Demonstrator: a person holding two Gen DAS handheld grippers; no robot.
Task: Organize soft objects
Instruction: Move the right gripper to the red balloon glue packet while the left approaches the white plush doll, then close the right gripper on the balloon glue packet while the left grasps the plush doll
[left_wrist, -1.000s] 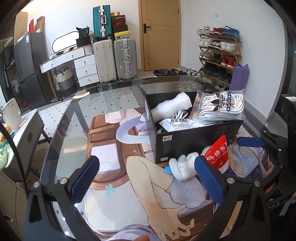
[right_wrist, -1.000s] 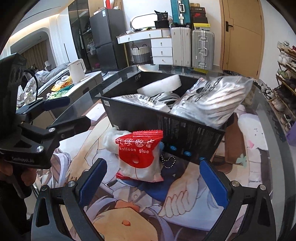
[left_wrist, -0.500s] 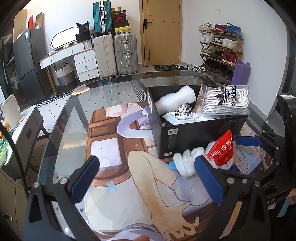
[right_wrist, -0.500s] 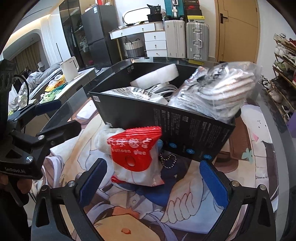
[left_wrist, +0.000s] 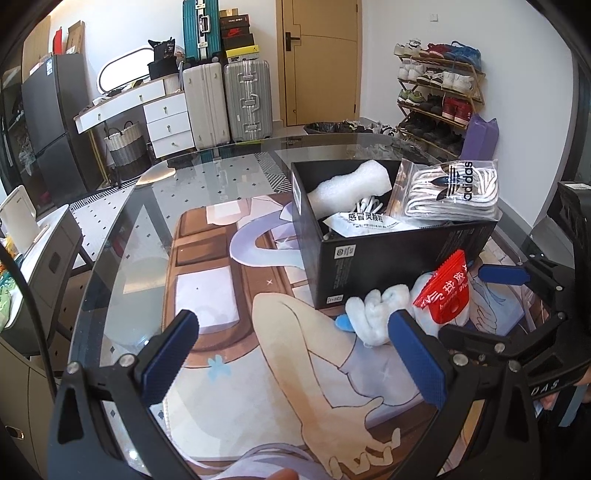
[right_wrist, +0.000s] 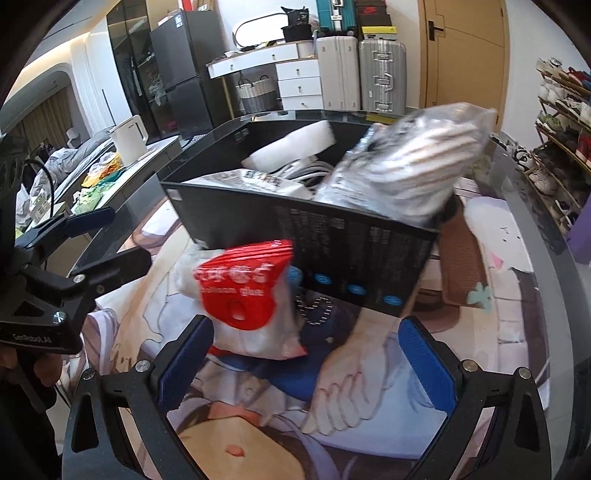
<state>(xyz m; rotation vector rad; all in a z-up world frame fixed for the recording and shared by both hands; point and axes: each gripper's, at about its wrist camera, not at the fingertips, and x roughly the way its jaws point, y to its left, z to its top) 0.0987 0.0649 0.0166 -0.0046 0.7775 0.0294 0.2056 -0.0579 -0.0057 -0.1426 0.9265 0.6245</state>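
Note:
A black box (left_wrist: 402, 254) (right_wrist: 332, 243) stands on the printed mat and holds a white foam roll (left_wrist: 351, 184), a white packet (left_wrist: 364, 223) and a clear adidas bag of socks (left_wrist: 452, 190) (right_wrist: 406, 173). In front of it lie a red-topped bag of balloon glue (left_wrist: 443, 295) (right_wrist: 247, 299) and a white fluffy toy (left_wrist: 373, 314). My left gripper (left_wrist: 303, 354) is open and empty, left of the toy. My right gripper (right_wrist: 306, 358) is open just before the red-topped bag, which lies towards its left finger.
The printed mat (left_wrist: 236, 302) covers a glass table (left_wrist: 118, 229). Beyond it are suitcases (left_wrist: 225, 103), a white dresser (left_wrist: 162, 114), a shoe rack (left_wrist: 439, 99) and a door. A side counter with a kettle (right_wrist: 129, 140) is at the left.
The left gripper has drawn back and risen a little from the box. The right gripper has moved closer to the red-topped bag, which now looks larger and blurred.

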